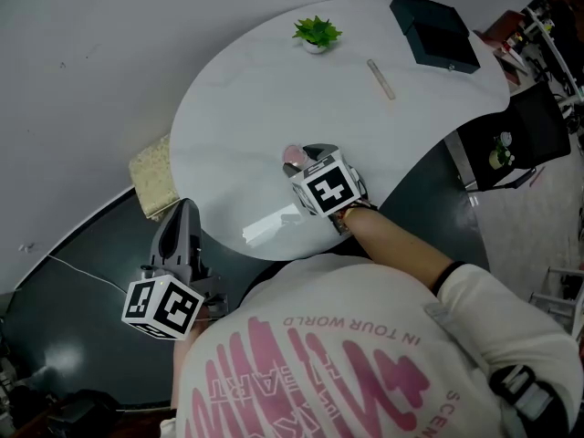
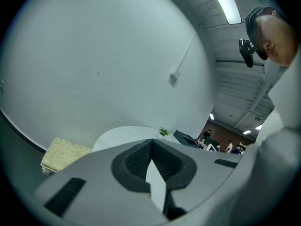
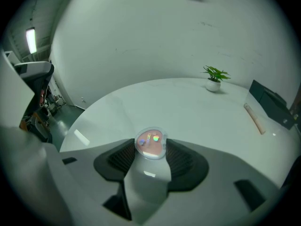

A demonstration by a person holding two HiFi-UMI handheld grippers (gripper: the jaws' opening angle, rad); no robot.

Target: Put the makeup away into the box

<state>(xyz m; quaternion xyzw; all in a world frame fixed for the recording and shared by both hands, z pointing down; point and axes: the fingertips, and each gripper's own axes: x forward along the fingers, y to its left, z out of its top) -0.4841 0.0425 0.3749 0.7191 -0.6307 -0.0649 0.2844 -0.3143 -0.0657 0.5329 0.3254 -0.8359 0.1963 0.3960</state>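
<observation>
Right gripper [image 3: 150,150]: we see its jaws partly closed around a pink compact [image 3: 150,143]. The two dark pads meet the round case, one on each side.
Pink compact: it is a small clear round case with a pink heart shape inside. It lies on the white table [image 1: 246,108], near the edge closest to the person and well apart from the box.
Left gripper [image 2: 151,143]: we see the jaws together at the tips, and nothing is between them. In the head view it is off the table, at the lower left over the dark floor, and it points nearly level towards the wall.
Box [image 1: 436,31]: it is dark and stands at the far right edge of the table. We cannot tell from here how its lid stands.
Thin stick [image 1: 381,78]: it is pale and lies flat on the table, near the box and to its left. We cannot tell which kind of makeup it is.
Small plant [image 1: 317,33]: it is green, in a white pot, upright at the far side of the table.
Yellowish pad [image 1: 155,176]: it lies beside the table's left edge, against the wall.
</observation>
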